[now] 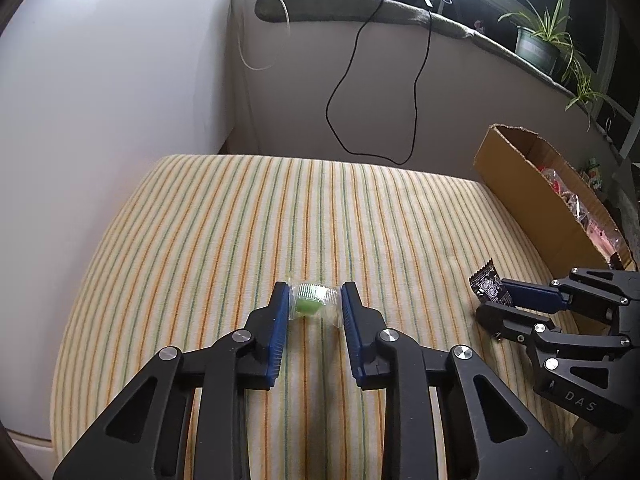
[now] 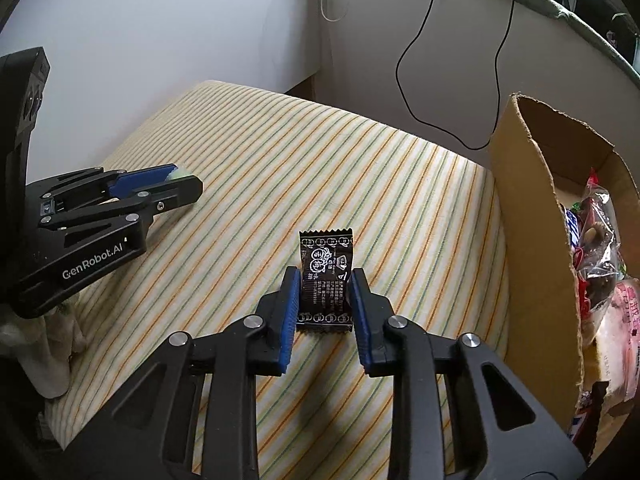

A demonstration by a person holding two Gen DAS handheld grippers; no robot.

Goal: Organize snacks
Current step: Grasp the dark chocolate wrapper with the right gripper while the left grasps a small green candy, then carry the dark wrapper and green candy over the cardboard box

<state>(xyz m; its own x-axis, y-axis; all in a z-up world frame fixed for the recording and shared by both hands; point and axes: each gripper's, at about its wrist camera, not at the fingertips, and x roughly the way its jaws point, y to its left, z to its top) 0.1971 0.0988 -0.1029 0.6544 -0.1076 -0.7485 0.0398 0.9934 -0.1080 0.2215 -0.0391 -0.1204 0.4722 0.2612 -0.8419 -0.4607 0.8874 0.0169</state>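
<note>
Two hand-held grippers are working over a striped cloth (image 1: 240, 240) that covers a table or cushion beside a white wall.

The left gripper (image 1: 314, 302) is closing its blue-padded fingers (image 1: 280, 320) around a small clear-wrapped green candy (image 1: 314, 300). The pads are sitting right against both ends of the wrapper, so it is holding the candy or is just at the point of gripping. The candy is lying near the middle of the cloth, and whether it is lifted off the fabric cannot be told.

The right gripper (image 2: 324, 292) is pinching a flat black snack packet (image 2: 326, 276) with white print, gripping it at its sides, narrow across the packet. The packet is standing partly upright between the fingers, its crimped top edge pointing away, just beside the wall of an open cardboard box (image 2: 528, 240). The box is sitting at the right edge of the cloth and is already holding several wrapped snacks (image 2: 600, 240).

The step in hand looks like the pickup: both snacks are being gripped, neither is in the box yet. The next move likely calls for lifting each one above the box's torn rim, carrying it to the right over the opening, and letting go. The left gripper has farther to travel and should avoid crossing into the right one.
</note>
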